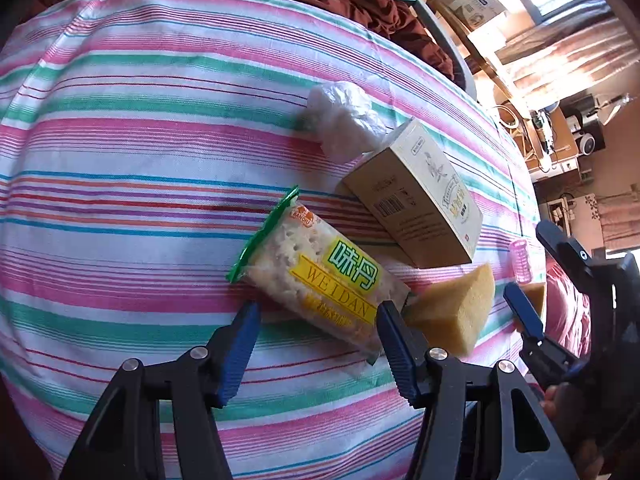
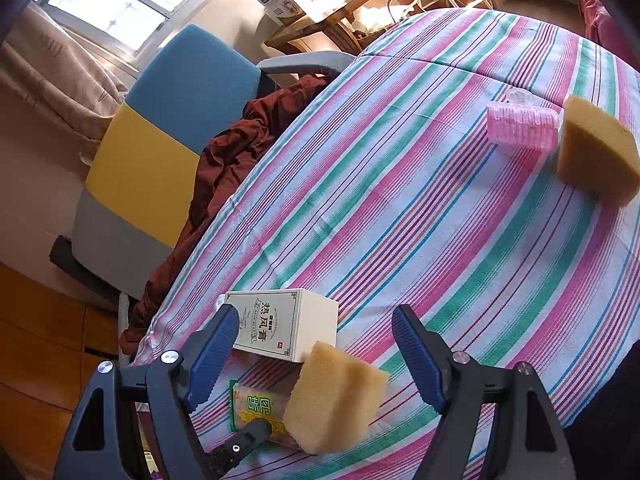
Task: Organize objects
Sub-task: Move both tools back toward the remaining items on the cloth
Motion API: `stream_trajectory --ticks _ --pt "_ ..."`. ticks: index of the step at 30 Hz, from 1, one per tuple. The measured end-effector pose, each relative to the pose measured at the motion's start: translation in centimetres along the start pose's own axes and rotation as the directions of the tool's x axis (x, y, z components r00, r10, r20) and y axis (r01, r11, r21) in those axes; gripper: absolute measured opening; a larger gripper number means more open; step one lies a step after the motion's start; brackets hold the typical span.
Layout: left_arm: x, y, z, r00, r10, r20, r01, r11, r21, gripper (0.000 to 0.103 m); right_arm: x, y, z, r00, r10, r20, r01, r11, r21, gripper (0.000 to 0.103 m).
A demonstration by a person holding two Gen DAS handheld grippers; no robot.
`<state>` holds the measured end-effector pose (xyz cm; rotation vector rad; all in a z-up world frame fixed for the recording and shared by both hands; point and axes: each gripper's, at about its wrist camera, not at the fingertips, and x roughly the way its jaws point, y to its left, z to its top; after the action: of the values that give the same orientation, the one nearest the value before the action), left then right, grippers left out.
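Left gripper [image 1: 318, 312] has its jaws at a middling gap, straddling the near end of the cracker packet [image 1: 320, 280]; the right pad looks against the wrapper, the left pad just clear, so not clamped, I'd say. That packet should be light, crinkly and slippery, with brittle crackers inside: take it across the short width, gently. Just right of the jaws sits a sponge wedge [image 1: 456, 308], soft and squashy; beyond, a stiff cardboard box [image 1: 416, 200] leans over the packet's far end. Right gripper [image 2: 316, 344] hangs wide and empty above the same cluster on the striped bench [image 1: 140, 160].
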<state>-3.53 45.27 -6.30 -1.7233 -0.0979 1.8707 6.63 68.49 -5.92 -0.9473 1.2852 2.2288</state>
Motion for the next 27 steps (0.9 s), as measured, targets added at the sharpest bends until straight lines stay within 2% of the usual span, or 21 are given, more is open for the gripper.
stream_trajectory --ticks 6,9,10,14,16,18,21,23,27 --pt "1.0 -1.7 1.4 0.997 0.062 0.054 -0.063 0.998 0.021 0.068 -0.1 -0.1 0.0 1.000 0.012 0.002 -0.012 1.000 0.013 0.080" --pt "1.4 -2.7 2.0 0.991 0.106 0.086 -0.112 0.991 0.067 0.070 0.0 -0.2 0.0 1.000 0.012 0.000 -0.012 1.000 0.016 0.080" --pt "1.7 -3.0 2.1 0.989 0.120 0.084 -0.128 0.988 0.088 0.074 0.0 -0.2 0.0 1.000 0.010 0.004 -0.010 1.000 0.016 0.080" --pt "2.5 -4.0 1.8 0.978 0.181 0.107 -0.198 0.963 0.181 0.079 0.1 -0.3 0.0 1.000 0.001 0.001 -0.001 1.000 0.020 0.080" --pt "3.0 -4.6 1.3 0.968 0.216 0.129 -0.244 0.935 0.259 0.079 0.1 -0.3 0.0 1.000 -0.001 -0.004 0.001 1.000 0.020 0.080" --pt "3.2 -4.8 0.9 0.960 0.235 0.151 -0.272 0.910 0.313 0.077 0.1 -0.3 0.1 1.000 -0.012 -0.001 0.012 1.000 0.017 0.080" --pt "2.5 -4.0 0.4 0.955 0.235 0.179 -0.285 0.895 0.343 0.058 0.3 -0.4 0.2 1.000 -0.009 -0.013 0.009 1.000 0.023 0.080" --pt "1.9 -3.1 0.1 0.960 0.212 0.182 -0.267 0.887 0.376 0.051 0.6 -0.4 0.1 1.000 -0.004 -0.030 0.004 1.000 0.021 0.080" --pt "0.1 -0.3 -1.5 0.960 0.196 0.201 -0.265 0.870 0.415 0.049 1.8 0.1 -0.4 0.995 -0.011 -0.103 0.010 1.000 -0.010 0.080"
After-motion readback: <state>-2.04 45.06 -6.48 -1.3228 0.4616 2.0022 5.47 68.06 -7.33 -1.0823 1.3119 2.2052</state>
